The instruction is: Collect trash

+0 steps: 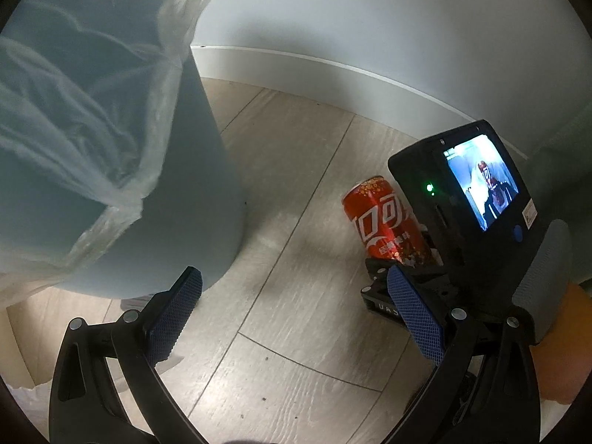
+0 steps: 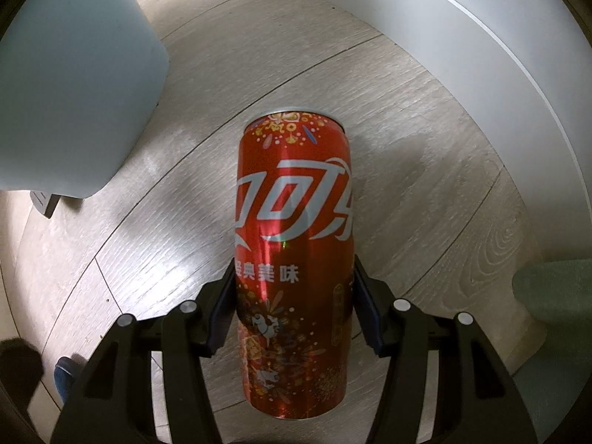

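Observation:
A red soda can (image 2: 294, 229) with white lettering hangs above the floor, and my right gripper (image 2: 294, 310) is shut on its lower half, a pad pressed against each side. In the left wrist view the same can (image 1: 384, 222) shows at centre right, under the lit screen housing (image 1: 470, 185) of the right gripper. My left gripper (image 1: 296, 310) is open and holds nothing, its blue pads (image 1: 177, 314) wide apart over bare floor. A pale blue trash bin (image 1: 122, 148) with a clear plastic liner (image 1: 74, 118) stands at the upper left, close to the left finger.
The floor is light wood-look planks (image 2: 425, 148). A white skirting board (image 1: 333, 81) and wall run behind the bin. The bin's side (image 2: 74, 74) stands left of the can, a grey pedal (image 2: 44, 199) at its foot. An orange sleeve (image 1: 562, 340) sits at the right edge.

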